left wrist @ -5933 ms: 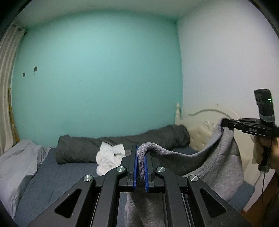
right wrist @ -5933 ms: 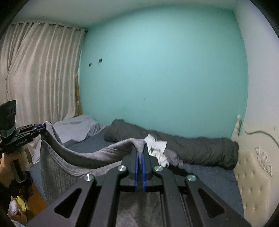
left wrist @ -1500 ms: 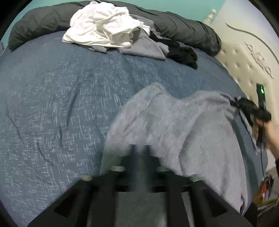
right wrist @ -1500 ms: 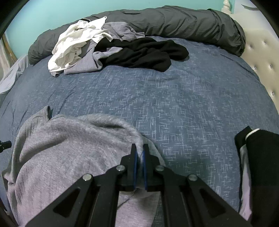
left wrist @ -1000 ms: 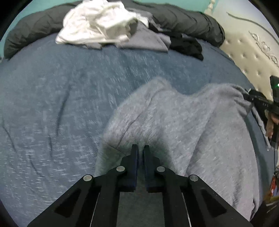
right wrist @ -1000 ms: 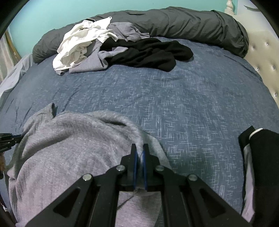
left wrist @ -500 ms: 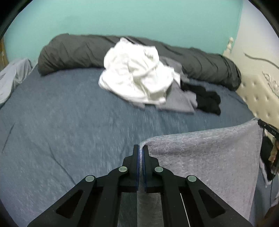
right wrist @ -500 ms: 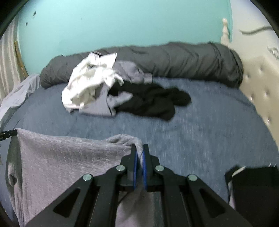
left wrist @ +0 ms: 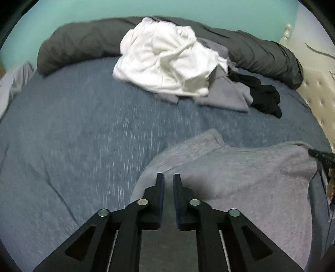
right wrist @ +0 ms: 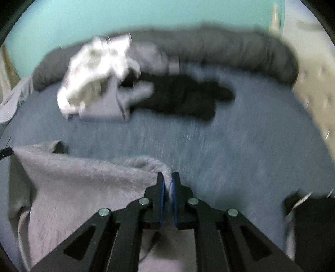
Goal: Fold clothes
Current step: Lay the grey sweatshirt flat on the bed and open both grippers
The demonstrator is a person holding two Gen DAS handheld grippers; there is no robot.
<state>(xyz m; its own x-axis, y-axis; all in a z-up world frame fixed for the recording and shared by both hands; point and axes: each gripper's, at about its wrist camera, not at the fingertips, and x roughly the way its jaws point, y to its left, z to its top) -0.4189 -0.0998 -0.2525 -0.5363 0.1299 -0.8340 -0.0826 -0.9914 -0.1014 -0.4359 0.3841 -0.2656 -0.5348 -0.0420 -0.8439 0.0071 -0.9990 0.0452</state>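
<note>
Your left gripper (left wrist: 168,180) is opening: jaws stand apart with a clear gap, nothing between the pads. The grey garment (left wrist: 240,177) lies on the blue bedspread (left wrist: 73,136) just past and to the right of those fingertips, its near edge under the tips, bulk spreading off to the right. Your right gripper (right wrist: 167,180) is also opening, but a fold of the same grey garment (right wrist: 83,188) sits between its blue pads, bunched at the tips; that view is blurred, so whether the pads press on the fabric I can't tell for sure, though it looks pinched. From that gripper the cloth runs off to the left and down toward the camera. At the far side of the bed: a white garment (left wrist: 167,62) heaped on another grey piece (left wrist: 226,94), a black garment (left wrist: 263,98) beside them, and a dark rolled duvet (left wrist: 261,52) along the teal wall (left wrist: 62,10).
</note>
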